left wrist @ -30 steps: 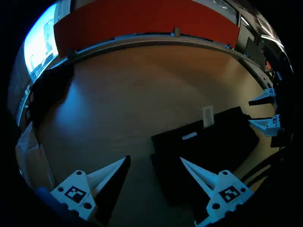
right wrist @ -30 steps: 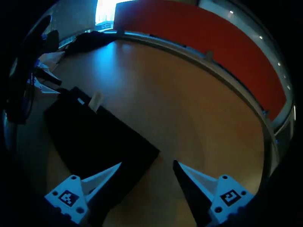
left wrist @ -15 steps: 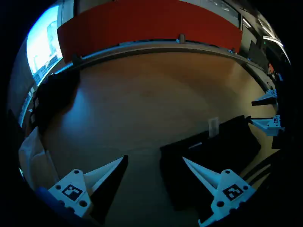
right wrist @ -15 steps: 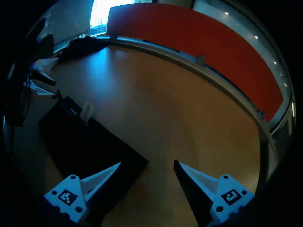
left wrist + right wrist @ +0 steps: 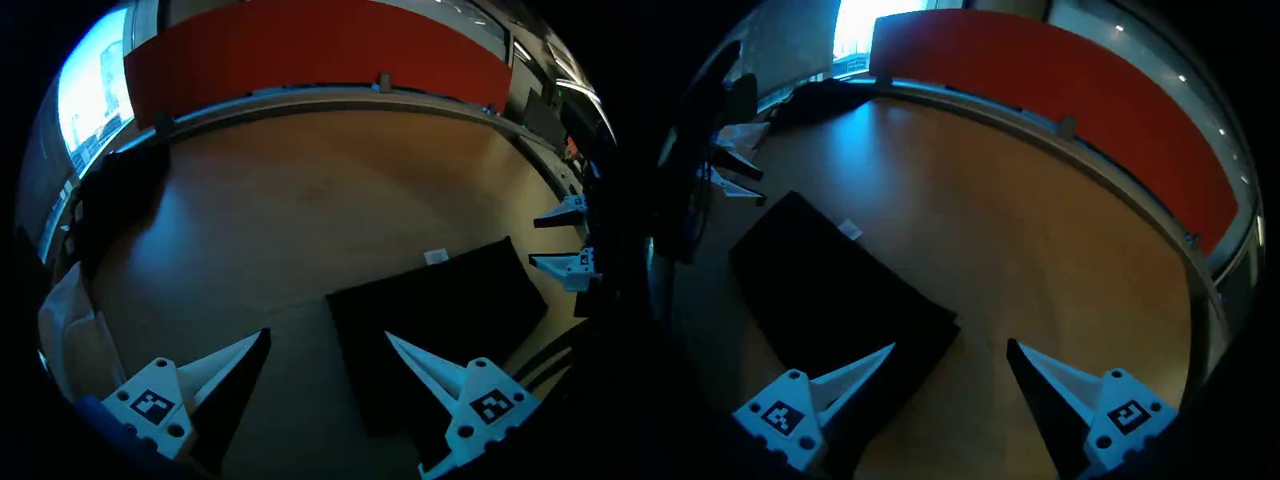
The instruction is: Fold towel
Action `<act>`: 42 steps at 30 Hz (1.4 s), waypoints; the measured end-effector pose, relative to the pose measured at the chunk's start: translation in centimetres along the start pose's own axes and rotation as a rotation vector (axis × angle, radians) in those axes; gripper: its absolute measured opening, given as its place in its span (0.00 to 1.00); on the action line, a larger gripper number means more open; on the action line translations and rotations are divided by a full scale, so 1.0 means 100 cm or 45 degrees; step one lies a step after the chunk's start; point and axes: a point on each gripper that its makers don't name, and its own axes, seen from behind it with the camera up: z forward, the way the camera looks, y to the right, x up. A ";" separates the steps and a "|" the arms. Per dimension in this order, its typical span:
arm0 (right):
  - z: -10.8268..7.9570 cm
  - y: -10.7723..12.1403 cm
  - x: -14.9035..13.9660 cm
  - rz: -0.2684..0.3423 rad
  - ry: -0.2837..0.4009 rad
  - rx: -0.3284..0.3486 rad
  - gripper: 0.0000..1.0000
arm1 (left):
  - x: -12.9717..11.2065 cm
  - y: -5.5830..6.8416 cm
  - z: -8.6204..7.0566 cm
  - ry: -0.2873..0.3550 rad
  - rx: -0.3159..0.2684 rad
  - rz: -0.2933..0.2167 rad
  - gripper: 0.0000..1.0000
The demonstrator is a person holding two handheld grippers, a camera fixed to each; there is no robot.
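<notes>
A black towel (image 5: 436,320) lies folded flat on the wooden table, a small white tag (image 5: 436,257) sticking out at its far edge. In the left gripper view my left gripper (image 5: 326,344) hangs open above the towel's left end, with nothing between its fingers. The right gripper (image 5: 558,240) shows at the far right, open, beside the towel's other end. In the right gripper view the towel (image 5: 840,304) lies at lower left with its tag (image 5: 850,229). My right gripper (image 5: 952,352) is open over its near corner. The left gripper (image 5: 736,176) shows far left, open.
The wooden table (image 5: 320,200) stretches away to a raised rim and a red panel (image 5: 320,40). A dark bundle (image 5: 120,192) lies at the table's left side in the left gripper view, with a pale bag (image 5: 68,336) nearer. The same dark bundle (image 5: 824,92) lies by a bright window.
The towel's top layer has dropped flat; the tag that stood up now lies at the far edge. Both grippers stay open and almost still above the towel's ends.
</notes>
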 end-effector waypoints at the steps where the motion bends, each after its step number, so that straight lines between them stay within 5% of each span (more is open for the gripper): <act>1: -0.001 -0.002 -0.001 0.003 0.000 0.002 0.98 | -0.002 0.001 -0.001 -0.002 -0.003 0.001 0.94; 27: -0.046 -0.033 -0.049 0.085 -0.011 0.018 0.98 | -0.057 0.013 -0.037 -0.041 -0.017 -0.069 0.94; 42: -0.047 -0.046 -0.052 0.042 -0.008 0.068 0.98 | -0.073 0.002 -0.059 -0.034 0.022 -0.109 0.94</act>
